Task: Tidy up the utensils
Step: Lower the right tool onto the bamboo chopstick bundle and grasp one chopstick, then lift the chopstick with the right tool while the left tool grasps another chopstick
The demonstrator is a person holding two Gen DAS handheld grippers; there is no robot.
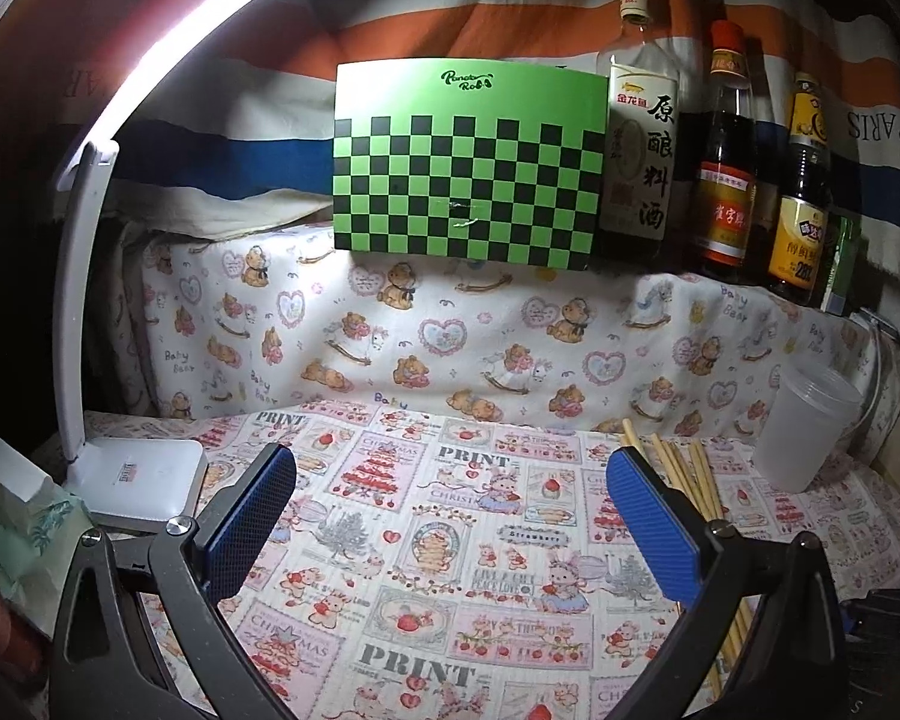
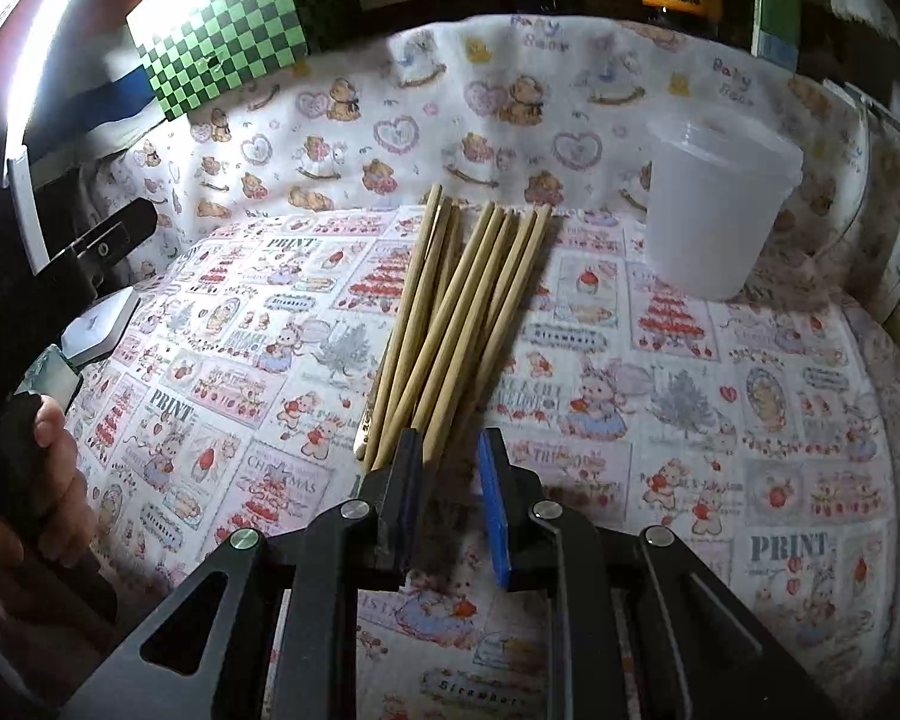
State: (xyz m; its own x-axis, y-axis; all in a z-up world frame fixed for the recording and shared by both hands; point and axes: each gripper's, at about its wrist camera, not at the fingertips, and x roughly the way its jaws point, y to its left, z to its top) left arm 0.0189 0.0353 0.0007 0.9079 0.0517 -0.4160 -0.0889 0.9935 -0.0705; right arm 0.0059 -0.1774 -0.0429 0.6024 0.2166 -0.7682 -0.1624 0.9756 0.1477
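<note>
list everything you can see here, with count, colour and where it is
chopsticks: a loose bundle, count unclear, pale wood, lying on the cloth ahead of the right gripper
plastic cup: one, translucent white, upright, right of the chopsticks
tablecloth: one, pink-and-white print, covering the table
checkered box: one, green and black, on the raised ledge
bottles: three, one clear and two dark, right of the box
desk lamp: one, white, far left, lit
left gripper: blue pads, wide open, empty
right gripper: narrowly open at the near ends of the chopsticks
</note>
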